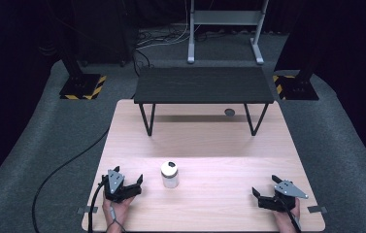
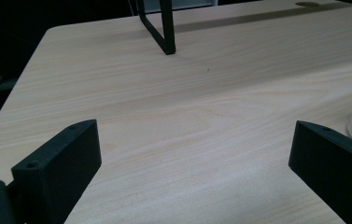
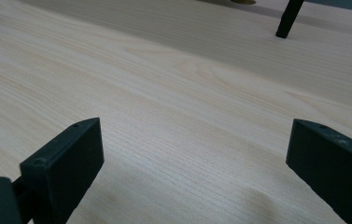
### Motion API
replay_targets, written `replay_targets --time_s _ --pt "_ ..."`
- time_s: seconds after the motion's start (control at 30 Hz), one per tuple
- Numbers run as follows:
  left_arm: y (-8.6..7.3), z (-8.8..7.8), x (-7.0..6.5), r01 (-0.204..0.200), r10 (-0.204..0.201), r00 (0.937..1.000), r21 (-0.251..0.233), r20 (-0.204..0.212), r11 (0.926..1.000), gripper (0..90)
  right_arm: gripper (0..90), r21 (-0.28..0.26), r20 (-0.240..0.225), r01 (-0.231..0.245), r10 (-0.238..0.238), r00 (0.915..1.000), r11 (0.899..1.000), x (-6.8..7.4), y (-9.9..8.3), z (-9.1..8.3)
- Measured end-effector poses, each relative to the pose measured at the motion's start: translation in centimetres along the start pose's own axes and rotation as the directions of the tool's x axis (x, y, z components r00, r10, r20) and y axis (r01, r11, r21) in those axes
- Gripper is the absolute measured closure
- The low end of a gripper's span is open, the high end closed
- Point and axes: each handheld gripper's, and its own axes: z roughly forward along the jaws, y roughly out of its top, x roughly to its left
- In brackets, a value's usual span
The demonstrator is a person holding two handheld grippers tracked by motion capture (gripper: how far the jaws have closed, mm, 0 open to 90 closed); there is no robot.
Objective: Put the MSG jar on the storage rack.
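I count two grippers, one jar, one small black bench and one dark disc on my light wooden table (image 1: 209,145). My left gripper (image 1: 127,182) sits near the table's near-left corner, held from below in my left hand (image 1: 115,208), its jaws spread wide with bare wood between them. Just to its right stands the jar (image 1: 170,175), small, clear-walled and upright, with a pale top that carries a dark spot. The black bench (image 1: 204,85) stands at the far end, the disc (image 1: 229,112) beneath it. At the near-right corner, my right gripper (image 1: 266,187) rests with jaws equally wide apart and empty, well clear of the jar.
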Motion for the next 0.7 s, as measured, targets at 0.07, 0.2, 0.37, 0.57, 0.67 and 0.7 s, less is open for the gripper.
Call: replay_targets --time_s 0.07,0.2,0.37,0.57,0.67,0.7 --pt "-0.4 -0.3 0.6 -0.021 0.023 0.9988 -0.029 0.044 0.9994 2.2 3.2 -0.006 -0.003 0.001 -0.001 1.0 1.0 0.0 -0.1 -0.1" --pt "-0.4 -0.8 1.3 -0.028 0.032 0.9963 -0.05 0.08 0.9984 1.9 3.2 -0.006 -0.006 0.005 -0.005 1.0 1.0 -0.1 -0.1 -0.1" --pt "0.3 -2.9 1.6 -0.025 0.035 0.9938 -0.091 0.106 0.9956 0.8 3.2 -0.011 -0.007 0.005 -0.005 1.0 1.0 -0.1 -0.2 -0.1" --pt "0.4 -4.7 1.4 -0.001 0.02 0.9884 -0.121 0.151 0.9926 0.1 3.2 -0.013 -0.007 0.008 -0.008 0.9999 1.0 -0.1 -0.2 -0.1" --pt "0.4 -4.7 0.9 -0.009 0.033 0.9825 -0.131 0.183 0.9913 0.1 3.2 -0.008 -0.008 0.012 -0.012 0.9999 1.0 -0.1 -0.1 -0.1" --pt "0.4 -4.6 0.5 -0.009 0.036 0.9794 -0.134 0.198 0.9909 0.1 3.2 -0.009 -0.008 0.012 -0.013 0.9999 1.0 -0.1 -0.2 -0.1"
